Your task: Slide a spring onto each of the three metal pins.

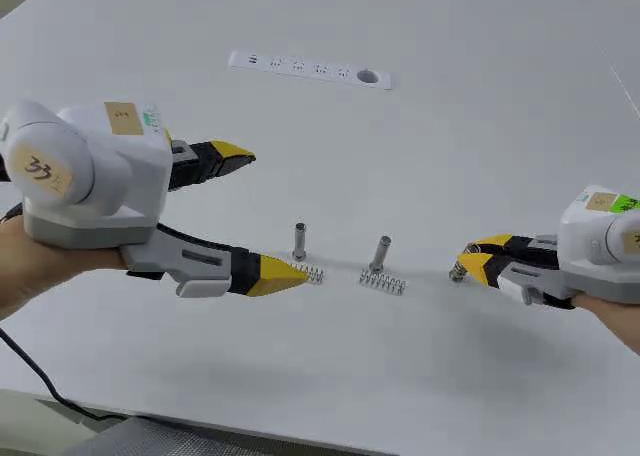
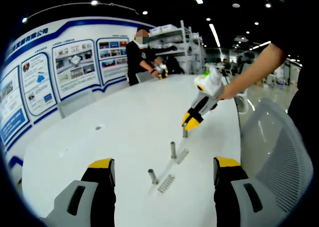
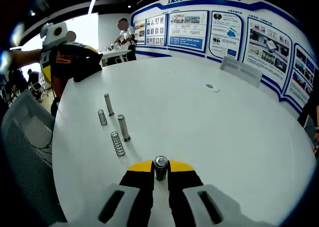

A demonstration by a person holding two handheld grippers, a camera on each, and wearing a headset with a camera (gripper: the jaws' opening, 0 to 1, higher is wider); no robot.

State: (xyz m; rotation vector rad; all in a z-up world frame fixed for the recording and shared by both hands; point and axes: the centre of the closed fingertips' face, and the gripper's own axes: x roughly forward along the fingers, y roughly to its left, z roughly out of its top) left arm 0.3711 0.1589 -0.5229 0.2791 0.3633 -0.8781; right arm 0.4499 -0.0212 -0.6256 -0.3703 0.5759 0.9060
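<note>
Clamping one metal pin point(image 3: 160, 170) between right gripper point(image 3: 160, 165) jaw tips. Holding left gripper point(image 2: 164, 163) jaws wide apart, empty, with nearest upright pin point(image 2: 152, 176) and a loose spring point(image 2: 166, 183) just ahead between them, toward table's point(image 1: 450, 106) near edge

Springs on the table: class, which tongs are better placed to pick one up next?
Probably the left tongs: open, one tip near a spring. The right tongs are shut on the third pin, farther away.
</note>
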